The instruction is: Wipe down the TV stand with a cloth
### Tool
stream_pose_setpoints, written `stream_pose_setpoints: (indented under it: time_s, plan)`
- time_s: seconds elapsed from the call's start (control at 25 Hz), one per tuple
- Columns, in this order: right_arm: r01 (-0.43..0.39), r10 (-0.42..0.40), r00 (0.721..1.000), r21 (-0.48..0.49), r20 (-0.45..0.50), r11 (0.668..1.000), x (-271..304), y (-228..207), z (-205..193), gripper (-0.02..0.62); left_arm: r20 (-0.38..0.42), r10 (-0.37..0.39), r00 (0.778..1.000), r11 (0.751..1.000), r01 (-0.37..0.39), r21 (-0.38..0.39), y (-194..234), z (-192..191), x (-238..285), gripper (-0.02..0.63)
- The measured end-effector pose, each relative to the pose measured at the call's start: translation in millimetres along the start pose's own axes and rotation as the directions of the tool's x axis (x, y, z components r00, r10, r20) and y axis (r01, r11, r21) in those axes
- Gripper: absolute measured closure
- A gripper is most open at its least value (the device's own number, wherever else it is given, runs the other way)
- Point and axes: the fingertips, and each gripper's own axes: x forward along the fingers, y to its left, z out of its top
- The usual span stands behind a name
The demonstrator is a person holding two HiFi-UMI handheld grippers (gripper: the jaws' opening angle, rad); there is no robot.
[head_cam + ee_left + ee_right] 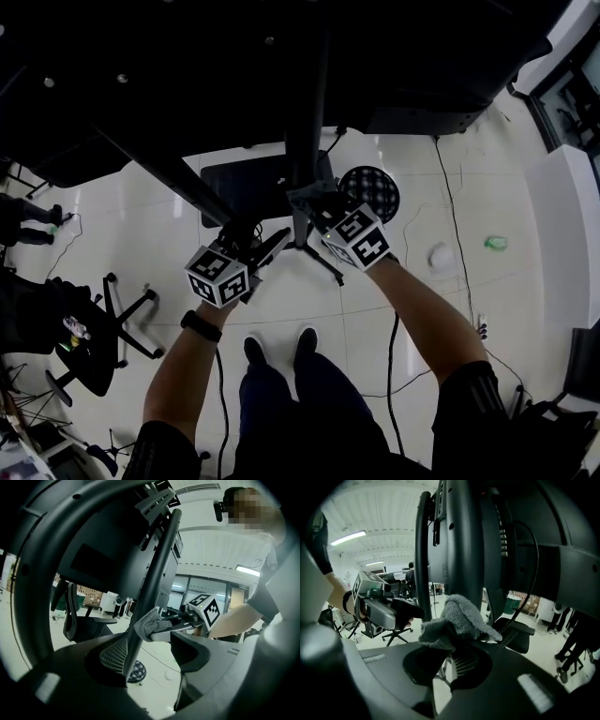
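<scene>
Right gripper view: a soft grey woven cloth (pixel 457 620) is clenched by the right hand-held gripper (pixel 454 653) against the black metal TV stand pole (pixel 461 541) at twelve o'clock. Limp and light, it is judged best gripped mid-bunch. The left hand-held gripper (pixel 145 663) is parted around the pole.

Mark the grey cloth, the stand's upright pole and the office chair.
grey cloth (pixel 457 618): right gripper view, its bunched middle.
stand's upright pole (pixel 158 573): left gripper view, mid shaft.
office chair (pixel 70 609): left gripper view, its backrest.
</scene>
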Motion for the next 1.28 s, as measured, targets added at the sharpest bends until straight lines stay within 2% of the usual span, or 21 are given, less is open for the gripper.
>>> stream_pose_setpoints:
  time_s: [0.2,0.4,0.68,1.0,1.28]
  plan:
    - [0.0,0.002,0.999,0.041,-0.055,0.999,33,1,-50,0.569,-0.056,0.003,0.998,0.999,-0.005,-0.033,21,-52,10,0.296]
    - [0.009,-0.003,0.993,0.043,-0.119,0.999,65,2,-99,0.569,-0.113,0.024,0.993,0.996,-0.033,-0.077,43,-102,16,0.295]
    - [0.029,-0.007,0.978,0.105,-0.207,0.994,108,4,-163,0.571,-0.164,0.044,0.985,0.991,-0.064,-0.12,65,-158,14,0.293]
    - [0.055,-0.006,0.959,0.162,-0.285,0.985,141,7,-215,0.569,-0.189,0.048,0.981,0.985,-0.078,-0.153,73,-200,16,0.293]
    - [0.082,-0.023,0.947,0.171,-0.319,0.982,160,4,-238,0.569,-0.195,0.052,0.979,0.981,-0.087,-0.171,75,-220,12,0.293]
